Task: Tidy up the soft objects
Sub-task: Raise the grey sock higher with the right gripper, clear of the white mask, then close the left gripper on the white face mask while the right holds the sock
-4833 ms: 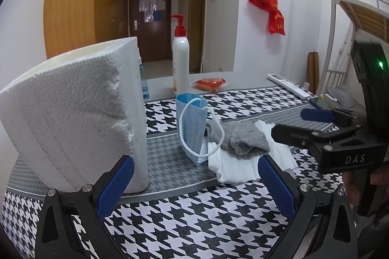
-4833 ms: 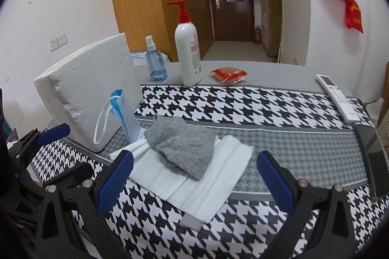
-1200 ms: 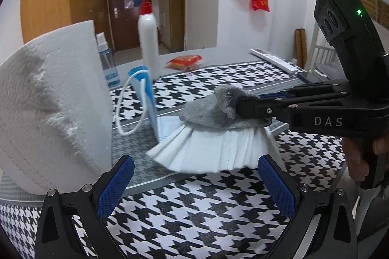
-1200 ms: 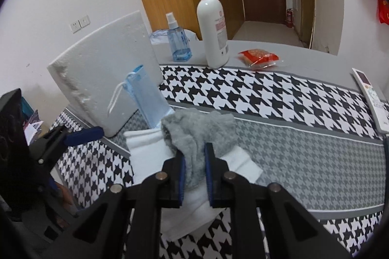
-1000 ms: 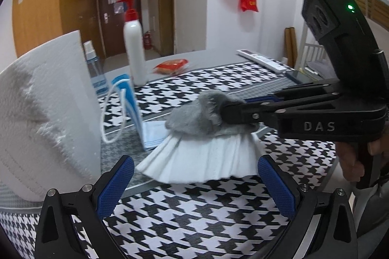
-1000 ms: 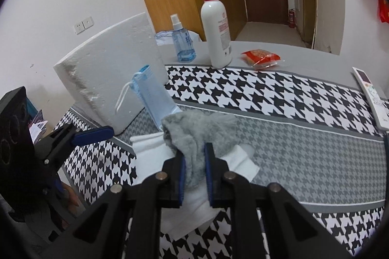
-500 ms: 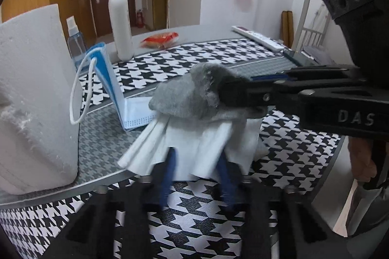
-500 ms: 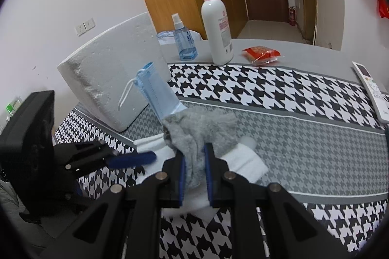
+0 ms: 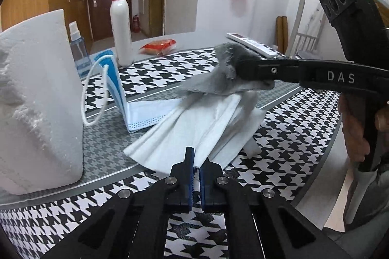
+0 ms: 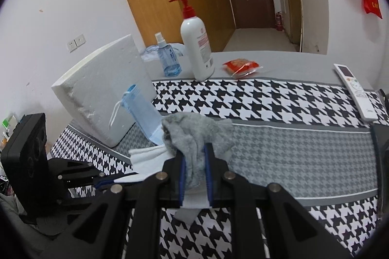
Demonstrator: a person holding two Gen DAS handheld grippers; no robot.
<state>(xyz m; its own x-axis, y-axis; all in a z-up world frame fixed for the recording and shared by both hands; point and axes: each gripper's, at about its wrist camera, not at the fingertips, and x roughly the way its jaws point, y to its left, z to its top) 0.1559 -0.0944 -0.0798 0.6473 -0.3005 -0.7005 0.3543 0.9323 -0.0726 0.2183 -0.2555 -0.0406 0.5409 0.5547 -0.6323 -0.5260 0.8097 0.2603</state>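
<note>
My right gripper (image 10: 194, 149) is shut on a grey fuzzy cloth (image 10: 192, 135) and holds it lifted above the table; it also shows in the left wrist view (image 9: 218, 79). Under it lies a white folded towel (image 9: 194, 127), seen too in the right wrist view (image 10: 148, 157). My left gripper (image 9: 196, 157) is shut on the towel's near edge. A blue face mask (image 9: 116, 86) stands against a white foam block (image 9: 36, 98).
A houndstooth mat (image 10: 279, 101) covers the table. At the back stand a white pump bottle (image 10: 197, 47), a small blue spray bottle (image 10: 167, 57) and a red snack packet (image 10: 240, 65). A white remote (image 10: 355, 91) lies at the right edge.
My left gripper has moved in and shut on the white towel's near edge. My right gripper has lifted the grey cloth higher off the towel.
</note>
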